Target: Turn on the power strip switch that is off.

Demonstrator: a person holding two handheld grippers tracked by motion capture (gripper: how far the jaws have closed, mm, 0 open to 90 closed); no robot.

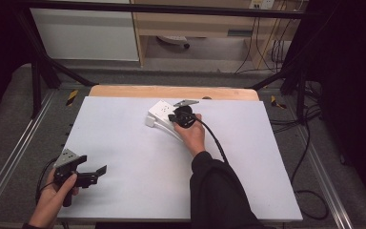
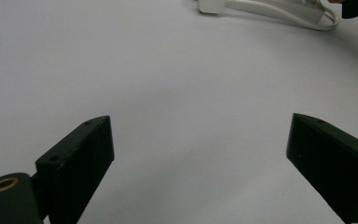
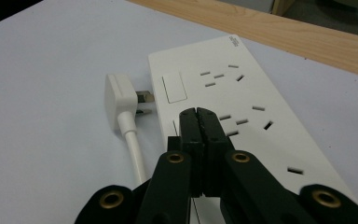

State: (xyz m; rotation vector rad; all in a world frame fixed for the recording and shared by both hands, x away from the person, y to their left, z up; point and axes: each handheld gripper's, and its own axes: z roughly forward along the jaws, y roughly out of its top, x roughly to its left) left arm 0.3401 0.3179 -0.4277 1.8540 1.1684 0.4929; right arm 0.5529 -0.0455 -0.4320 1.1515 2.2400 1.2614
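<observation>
White sheet covers the desk (image 1: 124, 138); a strip of bare wood shows along its far edge. Dark frame rails run around it, grey floor beyond, cables trailing at the right.

Power strip (image 3: 242, 107): white, flat on the desk, far of centre, just near the wooden strip. Rocker switch at one end, rows of socket slots along its top face. In the high view it lies at an angle (image 1: 162, 112), under the right hand.

Plug (image 3: 119, 100): white, on its side on the sheet just beside the switch end of the power strip, prongs pointing toward it, close to its side; contact too fine to tell. Its cord (image 3: 135, 149) runs back toward the near side. In the left gripper view the cord loops at the far top edge (image 2: 279, 14).

Right gripper (image 3: 199, 122): jaws together, nothing between them, tips resting over the power strip's top face near the switch end. Held in the right hand, dark sleeve, cable trailing back.

Left gripper (image 1: 95, 174): near-left corner of the desk, jaws wide apart, empty, over bare sheet, well apart from the power strip.
</observation>
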